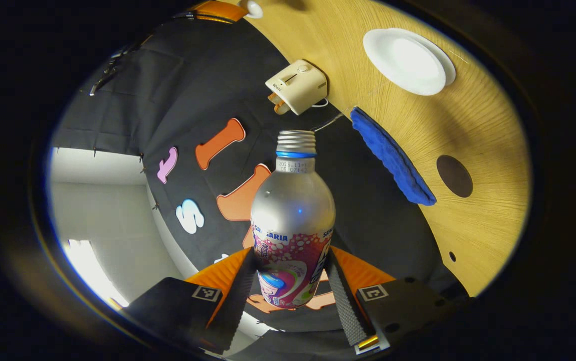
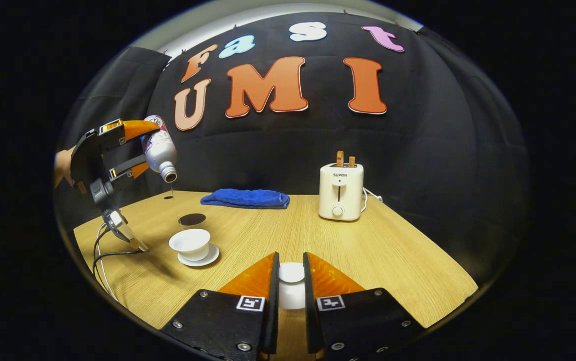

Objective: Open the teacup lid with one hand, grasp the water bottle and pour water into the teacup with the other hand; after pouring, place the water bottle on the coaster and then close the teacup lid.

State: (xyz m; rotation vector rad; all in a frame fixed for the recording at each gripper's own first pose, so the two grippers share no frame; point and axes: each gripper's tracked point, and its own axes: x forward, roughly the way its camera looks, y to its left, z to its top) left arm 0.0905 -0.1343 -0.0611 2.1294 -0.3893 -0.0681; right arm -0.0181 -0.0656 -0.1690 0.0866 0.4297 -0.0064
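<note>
The left claw [image 1: 292, 286] is clenched on the water bottle [image 1: 293, 225], both fingers pressing its lower body; in the right gripper view the bottle [image 2: 159, 148] is tipped mouth-down, high above the tabletop [image 2: 393, 250]. A thin trickle seems to hang below the mouth, though it is too fine to be sure. The open teacup [image 2: 190, 241] sits on its saucer [image 2: 198, 259] below and somewhat right of the bottle mouth in that view, so the pour looks underway or about to begin. The right claw [image 2: 291, 286] grips the white lid [image 2: 291, 273] between its fingers, just above the tabletop. The main risk is a miss: from that height, with the mouth apparently offset from the cup, water could land on the wood or the dark round coaster [image 2: 192, 219] just behind the cup. The smooth metal bottle could also slip in the fingers as it tilts. The toaster [image 2: 340, 191] and blue cloth [image 2: 246, 198] stand well apart.
</note>
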